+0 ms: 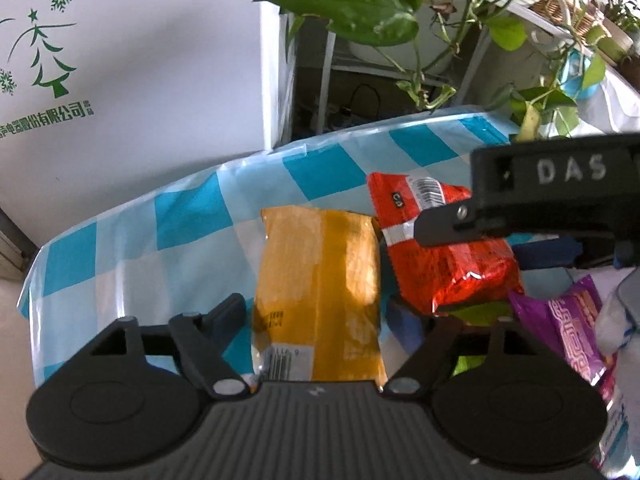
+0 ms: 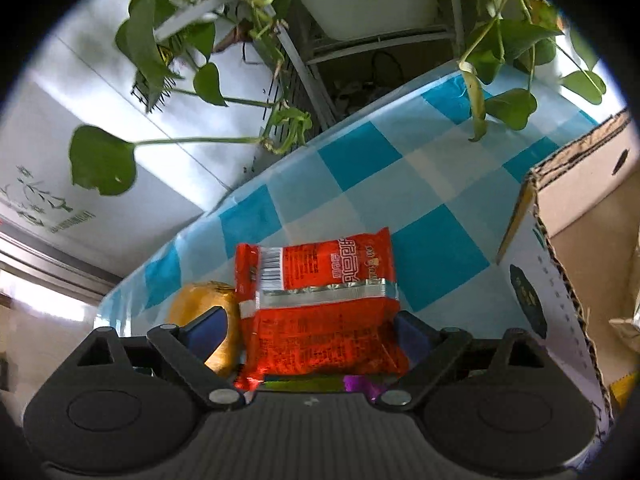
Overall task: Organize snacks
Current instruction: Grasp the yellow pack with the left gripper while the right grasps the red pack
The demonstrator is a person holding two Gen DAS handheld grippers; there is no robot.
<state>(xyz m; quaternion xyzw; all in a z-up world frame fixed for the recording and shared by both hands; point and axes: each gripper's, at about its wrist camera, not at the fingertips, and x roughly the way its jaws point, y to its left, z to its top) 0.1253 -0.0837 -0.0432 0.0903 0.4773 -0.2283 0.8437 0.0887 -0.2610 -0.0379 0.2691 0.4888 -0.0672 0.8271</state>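
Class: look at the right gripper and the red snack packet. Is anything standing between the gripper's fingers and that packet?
Nothing visible does. The red snack packet already lies between the open fingers of the right gripper. The yellow packet sits just outside one finger, beside the red one, not in the way.

We are looking at a lived-in home corner. A blue-and-white checked tablecloth (image 1: 192,220) is covering the table, pothos vines (image 1: 360,4) are trailing down at twelve o'clock from a metal plant rack (image 2: 384,36), and a white appliance carton (image 1: 132,60) is standing at ten o'clock, while an open cardboard box (image 2: 580,240) is sitting at three o'clock.
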